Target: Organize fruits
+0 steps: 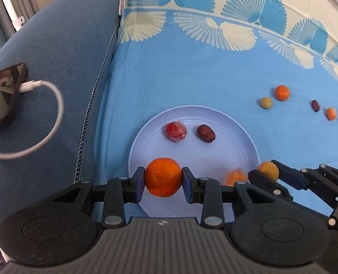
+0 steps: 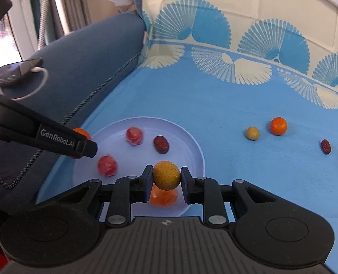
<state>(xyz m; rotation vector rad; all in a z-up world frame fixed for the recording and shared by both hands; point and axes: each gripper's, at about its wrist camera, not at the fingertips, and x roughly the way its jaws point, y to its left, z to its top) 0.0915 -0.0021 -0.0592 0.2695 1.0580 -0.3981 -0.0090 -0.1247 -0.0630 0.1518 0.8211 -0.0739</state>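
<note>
My left tool [image 1: 163, 181] grips the round orange tangerine [image 1: 163, 177], my right tool [image 2: 166, 181] the yellow-brown ball-shaped fruit [image 2: 166, 175]; I should release both low over the pale blue round plate [image 1: 244, 134], lower frame.

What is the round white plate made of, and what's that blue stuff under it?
The plate looks like thin, smooth plastic or coated paper: pale, slightly glossy, with pressed rings. The blue cloth looks like matte woven fabric: soft creases and a printed fan pattern.

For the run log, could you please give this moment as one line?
left gripper: shut on orange | right gripper: shut on yellow fruit | both over plate
</note>
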